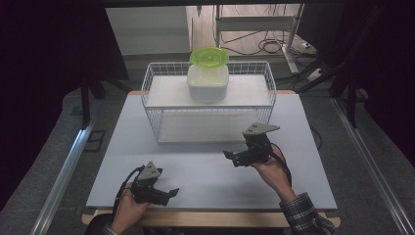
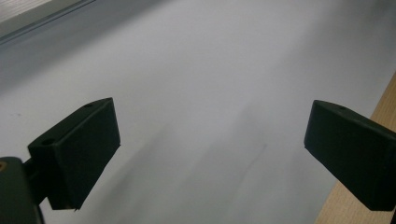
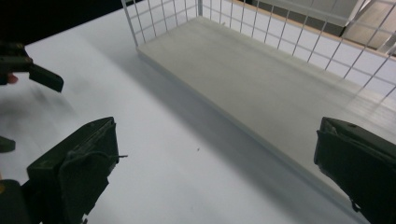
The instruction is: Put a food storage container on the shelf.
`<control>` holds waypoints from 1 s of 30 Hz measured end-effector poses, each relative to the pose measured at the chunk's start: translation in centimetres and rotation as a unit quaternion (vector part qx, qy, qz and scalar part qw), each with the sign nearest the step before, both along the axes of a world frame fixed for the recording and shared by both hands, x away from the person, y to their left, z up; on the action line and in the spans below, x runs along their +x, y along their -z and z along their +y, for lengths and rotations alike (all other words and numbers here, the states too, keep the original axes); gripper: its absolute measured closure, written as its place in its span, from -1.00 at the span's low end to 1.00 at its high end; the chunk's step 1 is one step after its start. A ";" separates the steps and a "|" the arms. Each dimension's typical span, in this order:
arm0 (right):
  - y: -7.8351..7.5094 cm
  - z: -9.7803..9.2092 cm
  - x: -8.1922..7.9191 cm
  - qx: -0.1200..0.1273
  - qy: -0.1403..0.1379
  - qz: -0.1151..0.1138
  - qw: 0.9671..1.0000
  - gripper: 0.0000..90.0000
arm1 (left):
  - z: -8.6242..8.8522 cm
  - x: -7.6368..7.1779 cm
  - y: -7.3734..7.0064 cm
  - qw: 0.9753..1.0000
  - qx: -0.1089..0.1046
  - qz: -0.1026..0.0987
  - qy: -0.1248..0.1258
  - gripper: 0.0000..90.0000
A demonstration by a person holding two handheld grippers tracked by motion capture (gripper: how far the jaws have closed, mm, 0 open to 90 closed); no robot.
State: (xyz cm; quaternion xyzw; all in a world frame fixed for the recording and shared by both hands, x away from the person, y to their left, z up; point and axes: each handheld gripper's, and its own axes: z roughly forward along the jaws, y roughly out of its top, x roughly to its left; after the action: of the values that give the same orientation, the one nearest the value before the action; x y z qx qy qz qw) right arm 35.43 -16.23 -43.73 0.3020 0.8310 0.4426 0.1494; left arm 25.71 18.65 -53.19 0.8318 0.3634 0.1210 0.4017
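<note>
A white wire rack (image 1: 149,86) stands at the back middle of the pale table mat (image 1: 200,169). On its upper board rests a translucent white container (image 1: 208,82) with a bright green lid (image 1: 209,56) on top. My left gripper (image 1: 170,195) hovers low near the front left, open, with bare mat between its jaws (image 2: 210,149). My right gripper (image 1: 231,158) is held open in front of the rack's right half, nothing between its jaws (image 3: 215,158). It faces the rack's lower board (image 3: 261,79) and the wire wall (image 3: 299,42) behind that board.
The mat lies on a wooden table whose edge (image 1: 195,218) runs along the front (image 2: 378,116). Metal rails (image 1: 63,171) flank the table on the floor. Cables and a stand (image 1: 274,46) sit behind the rack. The left gripper's jaw (image 3: 44,77) shows at the left.
</note>
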 end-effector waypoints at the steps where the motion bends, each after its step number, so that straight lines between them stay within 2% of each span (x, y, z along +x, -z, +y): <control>1: 0.2 -0.1 -0.1 -0.002 0.000 0.000 1.000 -1.00 | 0.0 0.0 0.0 1.000 0.000 0.000 0.000 -0.93; 8: 1.7 -0.9 -1.0 -0.008 0.004 0.008 1.000 -1.00 | -0.1 0.0 0.1 1.000 -0.002 0.000 -0.001 -0.93; 17: 4.1 -2.6 -2.0 -0.022 0.010 0.028 0.999 -1.00 | -0.2 0.0 0.1 1.000 -0.001 0.000 0.001 -0.93; 30: 5.7 -3.9 -3.5 -0.045 0.019 0.035 0.998 -1.00 | -0.2 0.0 0.2 1.000 0.002 -0.001 0.003 -0.93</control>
State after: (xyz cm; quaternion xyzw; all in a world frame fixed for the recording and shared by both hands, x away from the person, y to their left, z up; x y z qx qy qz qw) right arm 31.90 -20.11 -49.44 0.3263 0.8487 0.3912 0.1419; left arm 25.72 18.45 -53.34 0.8336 0.3603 0.1209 0.4009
